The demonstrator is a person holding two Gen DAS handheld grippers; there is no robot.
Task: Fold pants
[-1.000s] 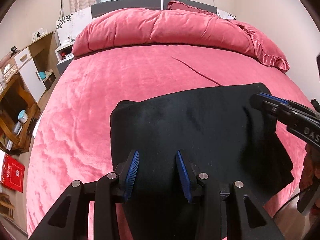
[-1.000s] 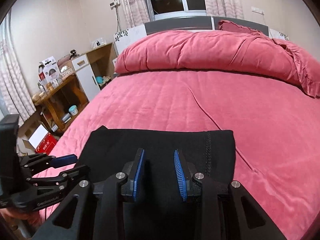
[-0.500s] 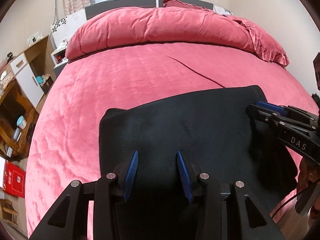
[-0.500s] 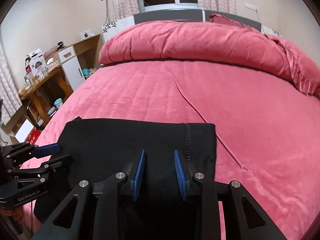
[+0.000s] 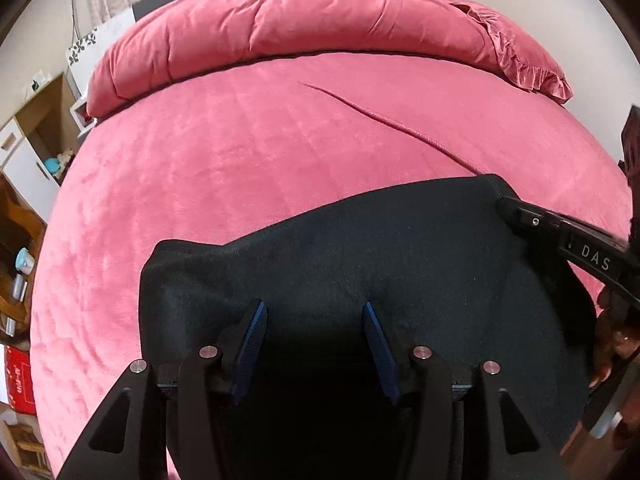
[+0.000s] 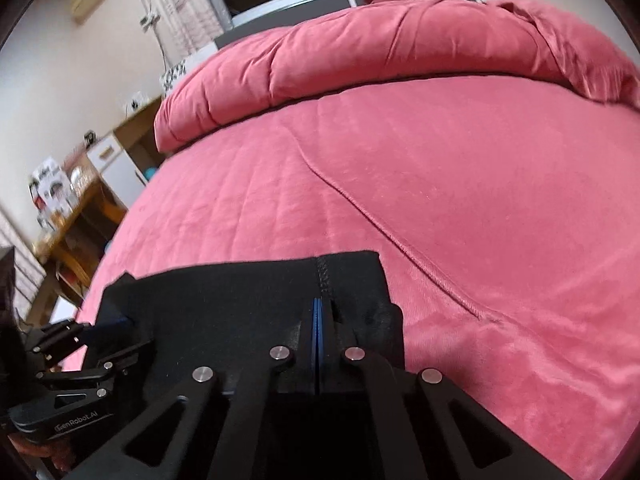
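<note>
Since the earlier frames the right claw [image 6: 318,316] has gone from spread apart to pressed together, its blue pads now meeting beside the stitched seam of the black pants [image 6: 240,300]; a pucker of cloth at the tips suggests a pinch of fabric, though the pads hide whether any lies between them. The left claw [image 5: 314,330] is unchanged in aperture — fingers wide apart, nothing between them, poised just over the near-left part of the pants [image 5: 360,260]. The pants lie as a flat, already doubled dark rectangle on the near portion of the pink bedspread [image 5: 240,152], well short of the rolled pink duvet [image 5: 300,32] at the headboard. From the left wrist view the right claw [image 5: 508,208] enters from the right at the far-right corner of the garment. Placement reads as symmetric: one claw per side, so that the cloth can be lifted evenly and carried over without skewing. Judged stage: the right side taken up, the left not yet — closing the left claw on its edge would seem the next requirement. A raised ridge [image 6: 400,240] crosses the bedspread diagonally beyond the garment.
</note>
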